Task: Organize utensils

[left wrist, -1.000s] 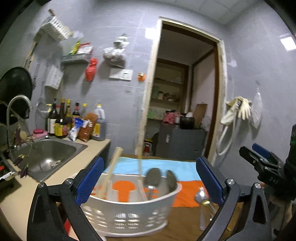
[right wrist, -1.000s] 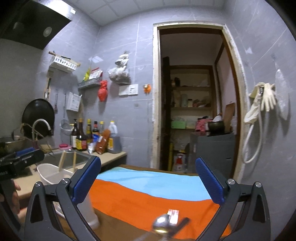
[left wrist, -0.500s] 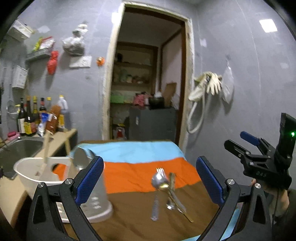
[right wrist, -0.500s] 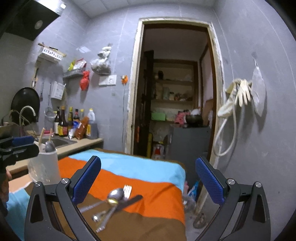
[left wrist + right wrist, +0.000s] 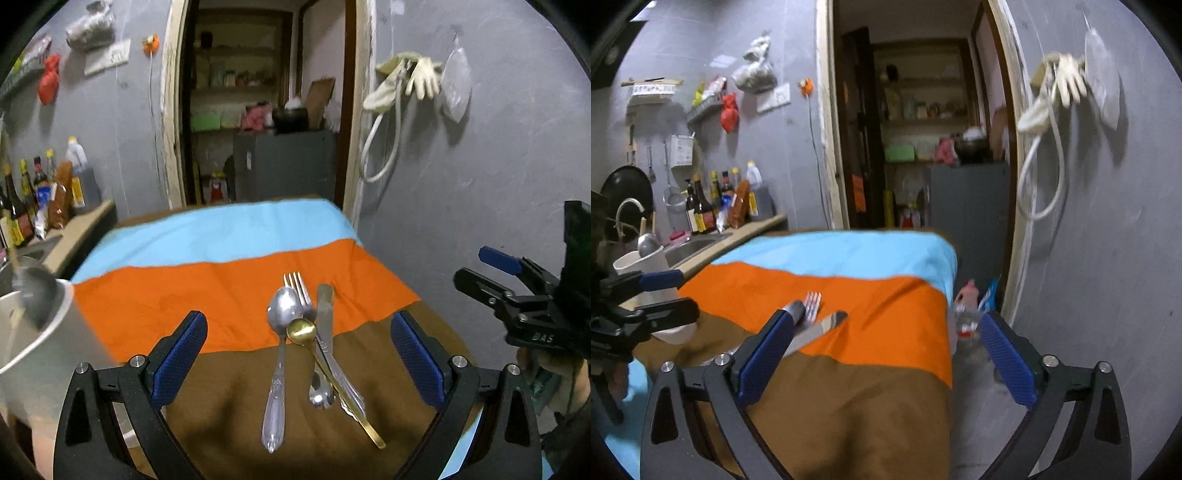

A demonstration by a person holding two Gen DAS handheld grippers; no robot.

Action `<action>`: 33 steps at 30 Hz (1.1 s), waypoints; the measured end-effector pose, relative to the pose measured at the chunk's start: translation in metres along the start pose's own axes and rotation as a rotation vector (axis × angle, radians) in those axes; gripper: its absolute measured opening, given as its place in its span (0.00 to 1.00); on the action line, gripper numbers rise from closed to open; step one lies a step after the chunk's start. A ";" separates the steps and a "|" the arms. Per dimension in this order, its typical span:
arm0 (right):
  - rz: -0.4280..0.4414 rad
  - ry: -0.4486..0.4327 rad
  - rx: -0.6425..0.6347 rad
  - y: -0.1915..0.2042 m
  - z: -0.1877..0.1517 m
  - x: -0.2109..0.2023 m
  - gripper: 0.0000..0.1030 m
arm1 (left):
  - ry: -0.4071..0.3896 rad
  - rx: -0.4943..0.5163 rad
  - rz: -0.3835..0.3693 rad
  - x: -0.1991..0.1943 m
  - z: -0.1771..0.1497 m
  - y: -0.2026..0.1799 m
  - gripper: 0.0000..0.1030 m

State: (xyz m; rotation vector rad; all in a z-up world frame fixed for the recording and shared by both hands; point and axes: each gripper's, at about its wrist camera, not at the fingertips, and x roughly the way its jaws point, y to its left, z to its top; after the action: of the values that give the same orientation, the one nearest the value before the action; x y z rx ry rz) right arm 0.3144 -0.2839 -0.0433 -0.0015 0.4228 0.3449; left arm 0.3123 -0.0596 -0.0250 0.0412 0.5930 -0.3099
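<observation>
A small pile of cutlery lies on the striped cloth: a silver spoon (image 5: pixel 277 354), a fork (image 5: pixel 297 285), a table knife (image 5: pixel 325 317) and a gold spoon (image 5: pixel 325 360) crossed over them. My left gripper (image 5: pixel 298 363) hovers open just above and in front of the pile, nothing between its fingers. The white utensil holder (image 5: pixel 40 343) with a ladle (image 5: pixel 33 291) in it stands at the left. My right gripper (image 5: pixel 882 363) is open over the table's right edge; the fork (image 5: pixel 812 304) and knife (image 5: pixel 816 332) lie by its left finger.
The table cloth (image 5: pixel 207 280) has blue, orange and brown bands. A counter with a sink (image 5: pixel 690 245) and several bottles (image 5: pixel 701 206) runs along the left. An open doorway (image 5: pixel 923 129) lies behind the table. A plastic bottle (image 5: pixel 966 325) stands on the floor at the right.
Both grippers have swung right and forward. The cutlery pile now sits centred and close in the left wrist view, and the holder has slid to its left edge. Both stay open.
</observation>
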 end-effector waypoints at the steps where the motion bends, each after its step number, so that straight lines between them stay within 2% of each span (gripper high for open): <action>1: 0.005 0.024 0.009 -0.004 -0.001 0.005 0.93 | 0.020 -0.002 0.000 0.008 0.001 0.001 0.92; 3: 0.025 0.067 0.023 -0.009 -0.003 0.014 0.85 | 0.055 -0.012 -0.002 0.022 0.002 0.005 0.86; 5: 0.048 0.102 0.036 -0.013 -0.002 0.023 0.77 | 0.105 -0.031 -0.006 0.040 0.003 0.011 0.73; 7: 0.088 0.152 0.056 -0.015 -0.002 0.035 0.67 | 0.137 -0.057 -0.017 0.053 0.003 0.019 0.65; 13: 0.157 0.252 0.063 -0.011 0.002 0.064 0.56 | 0.210 -0.202 -0.081 0.084 0.008 0.051 0.50; 17: 0.166 0.282 0.058 -0.005 0.002 0.077 0.54 | 0.235 -0.248 -0.102 0.094 0.013 0.067 0.49; 20: 0.173 0.302 0.059 -0.002 0.001 0.085 0.53 | 0.275 -0.268 -0.146 0.104 0.012 0.074 0.49; 24: 0.184 0.331 0.054 0.001 0.001 0.094 0.46 | 0.281 -0.285 -0.182 0.106 0.014 0.082 0.46; 27: 0.195 0.349 0.069 -0.001 0.002 0.099 0.44 | 0.289 -0.287 -0.183 0.108 0.015 0.088 0.32; 29: 0.197 0.359 0.082 -0.002 0.002 0.102 0.44 | 0.300 -0.295 -0.209 0.108 0.014 0.092 0.17; 33: 0.198 0.387 0.107 -0.004 0.000 0.109 0.43 | 0.306 -0.299 -0.224 0.110 0.014 0.088 0.08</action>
State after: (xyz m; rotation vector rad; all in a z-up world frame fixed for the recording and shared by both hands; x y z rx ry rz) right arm 0.4092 -0.2523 -0.0871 0.0792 0.8281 0.5189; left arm 0.4327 -0.0080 -0.0794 -0.2717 0.9455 -0.4331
